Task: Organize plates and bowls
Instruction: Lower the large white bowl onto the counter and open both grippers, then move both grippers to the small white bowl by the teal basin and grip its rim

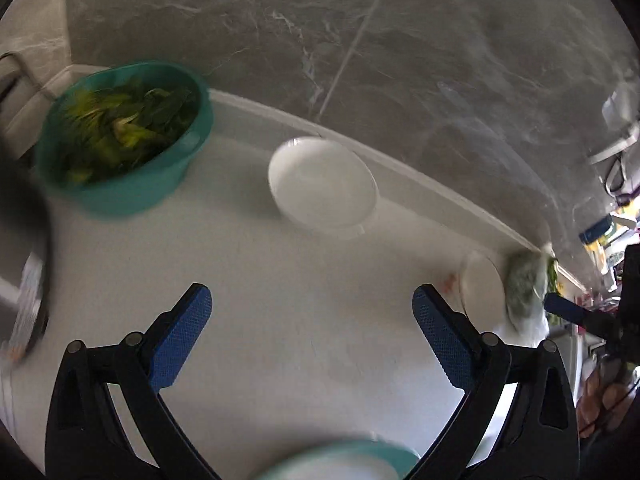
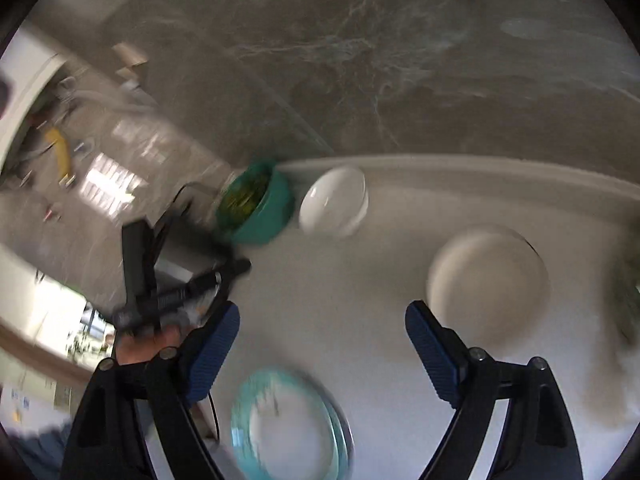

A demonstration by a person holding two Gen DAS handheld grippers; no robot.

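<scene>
In the left wrist view my left gripper (image 1: 312, 300) stands open over the white counter (image 1: 256, 264), with nothing between its blue pads. Beyond it lies a white bowl (image 1: 322, 184). A second white dish (image 1: 482, 288) sits to the right, and a teal-rimmed plate (image 1: 344, 460) shows blurred at the bottom edge. In the right wrist view my right gripper (image 2: 322, 316) is open and empty above the counter. Below it is a stack of teal-rimmed plates (image 2: 288, 428), ahead on the right a white dish (image 2: 486, 284), farther back the white bowl (image 2: 334, 200).
A teal bowl of green leaves (image 1: 124, 136) (image 2: 256, 204) stands at the back left by the grey marble wall (image 1: 360, 40). A bundle of greens (image 1: 524, 288) lies beside the right dish. A dark blurred object (image 1: 24, 240) sits at the left edge. A hand (image 2: 148, 346) shows at the left.
</scene>
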